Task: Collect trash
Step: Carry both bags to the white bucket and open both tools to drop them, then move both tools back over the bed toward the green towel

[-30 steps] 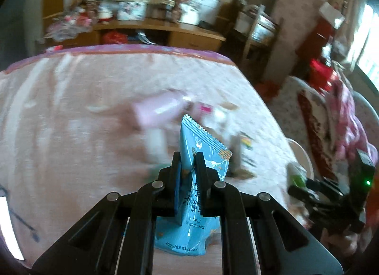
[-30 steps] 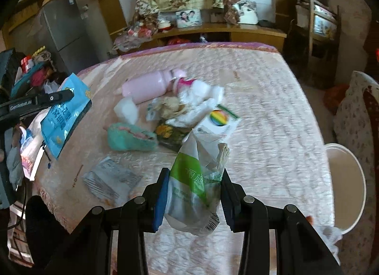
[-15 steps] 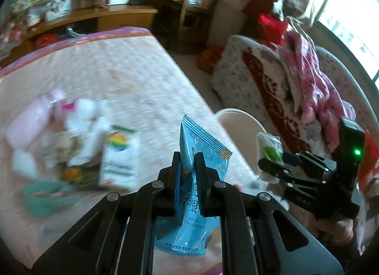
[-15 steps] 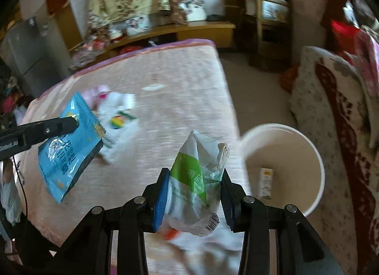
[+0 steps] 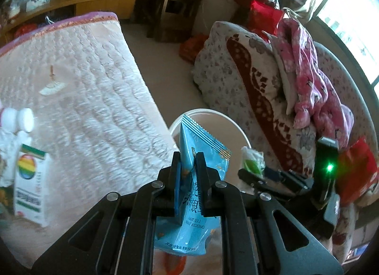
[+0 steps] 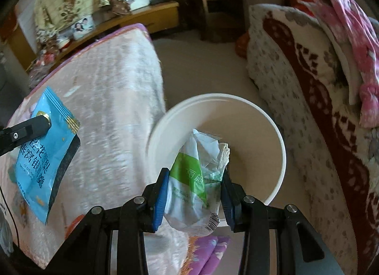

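Observation:
My left gripper [image 5: 189, 159] is shut on a blue snack packet [image 5: 201, 147] and holds it near the table's right edge, short of the white bin [image 5: 227, 121]. The packet also shows in the right wrist view [image 6: 45, 154]. My right gripper [image 6: 195, 175] is shut on a crumpled white and green plastic wrapper [image 6: 196, 173], held over the near rim of the white round bin [image 6: 272, 123] on the floor. The right gripper with its wrapper [image 5: 252, 162] shows in the left wrist view.
The table carries a pink quilted cover [image 5: 99, 99]. A white box with a rainbow circle [image 5: 29, 180] and white crumpled tissue [image 5: 16, 116] lie at its left. A flowered sofa [image 6: 319, 99] with pink clothes [image 5: 305, 71] stands right of the bin.
Both grippers have swung right from the trash pile on the table towards the bin. The right gripper now holds its wrapper over the bin. Both keep their hold.

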The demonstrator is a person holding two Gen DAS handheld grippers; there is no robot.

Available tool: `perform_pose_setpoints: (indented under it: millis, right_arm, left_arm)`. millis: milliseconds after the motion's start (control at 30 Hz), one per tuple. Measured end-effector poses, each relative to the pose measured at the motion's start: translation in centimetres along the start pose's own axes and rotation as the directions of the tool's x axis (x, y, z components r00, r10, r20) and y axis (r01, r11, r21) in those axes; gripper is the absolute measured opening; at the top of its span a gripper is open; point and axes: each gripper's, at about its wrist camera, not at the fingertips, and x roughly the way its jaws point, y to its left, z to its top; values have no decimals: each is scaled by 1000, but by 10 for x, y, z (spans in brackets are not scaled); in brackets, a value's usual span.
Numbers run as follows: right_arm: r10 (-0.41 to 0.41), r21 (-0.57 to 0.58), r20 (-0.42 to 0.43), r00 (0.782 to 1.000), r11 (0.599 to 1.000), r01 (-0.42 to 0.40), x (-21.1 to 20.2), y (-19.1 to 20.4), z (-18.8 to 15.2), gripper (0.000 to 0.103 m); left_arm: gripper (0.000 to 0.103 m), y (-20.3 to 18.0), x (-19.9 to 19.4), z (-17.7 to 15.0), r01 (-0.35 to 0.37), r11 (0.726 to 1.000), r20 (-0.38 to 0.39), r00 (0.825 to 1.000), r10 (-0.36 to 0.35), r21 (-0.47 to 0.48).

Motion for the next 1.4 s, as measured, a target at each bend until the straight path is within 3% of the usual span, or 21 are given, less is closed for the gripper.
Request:
perform_pose_setpoints:
  millis: [33,100,133,167,500,833,1133,1267,1400]
  right_arm:
    - [-8,7,1,1000,1000,8,3,-1,0,41]
    - [-27,27,13,1000,999,26,7,-5,2,53]
    - [-36,35,18,999,999,36,9,-7,4,54]
    - [-46,43,20,999,998,45,10,-9,5,54]
    - [-13,49,4,1000,999,13,10,-5,-3,55]
    - [-17,3,32,999,1000,17,-8,17,-10,55]
    - [34,-48,69,997,998,-31,-35,59,-12,55]
    - [65,-85,97,993,995,-57,-51,87,-13,66]
    - [100,-130,106,989,988,-86,-61,117,-18,66]
  left_arm:
    - [11,0,5,2,7,1000,6,1000,-7,-10]
    - [26,2,10,3,30,999,13,999,-30,-24]
    - [42,2,12,4,43,999,19,999,-42,-30]
    - [51,4,14,5,48,998,25,999,-47,-36]
    - [51,13,4,-3,9,1000,28,1000,-9,-7]
    - [51,23,-24,-17,-92,995,81,993,89,31]
    - [51,43,-60,-37,-180,983,126,977,174,37]
    - [51,55,-80,-47,-213,976,146,968,206,35]
    - [51,73,-102,-59,-237,971,159,960,231,17]
